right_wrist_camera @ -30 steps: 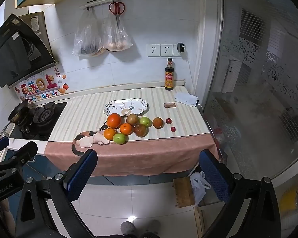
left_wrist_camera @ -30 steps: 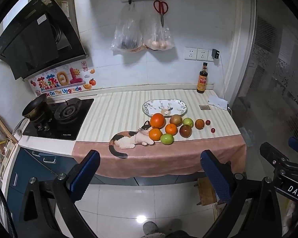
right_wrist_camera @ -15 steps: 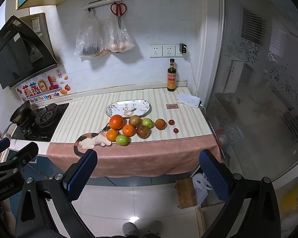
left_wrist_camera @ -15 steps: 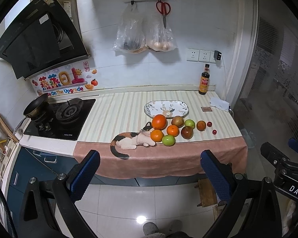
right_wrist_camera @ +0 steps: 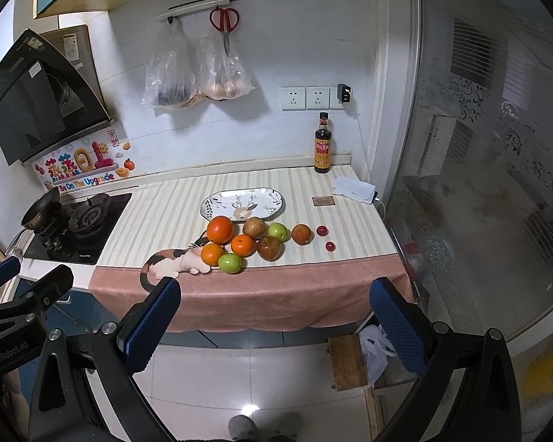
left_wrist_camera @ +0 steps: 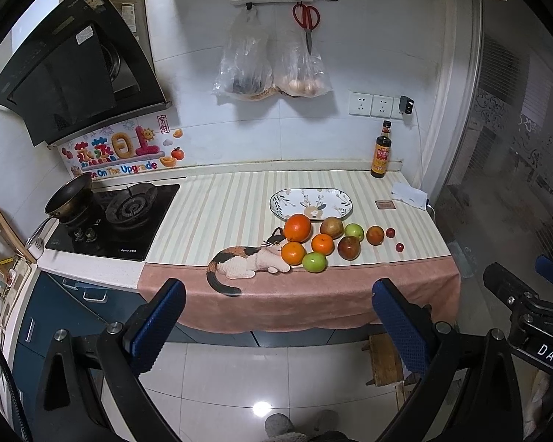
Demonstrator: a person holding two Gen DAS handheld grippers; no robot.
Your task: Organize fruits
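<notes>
The fruits (left_wrist_camera: 322, 243) cluster near the tabletop's (left_wrist_camera: 217, 217) front edge, just before the plate (left_wrist_camera: 310, 203), whose long axis runs left to right. Since a second ago both views have drawn nearer. Left gripper (left_wrist_camera: 276, 326) and right gripper (right_wrist_camera: 274, 322) hang short of the tabletop, jaws spread, empty. The bags' (right_wrist_camera: 199, 73) contents are unclear.

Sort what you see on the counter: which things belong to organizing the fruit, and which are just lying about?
Job: oranges, green apples, red apple, pear, plate.
Lying about: cat toy, sauce bottle, folded cloth, pan.
</notes>
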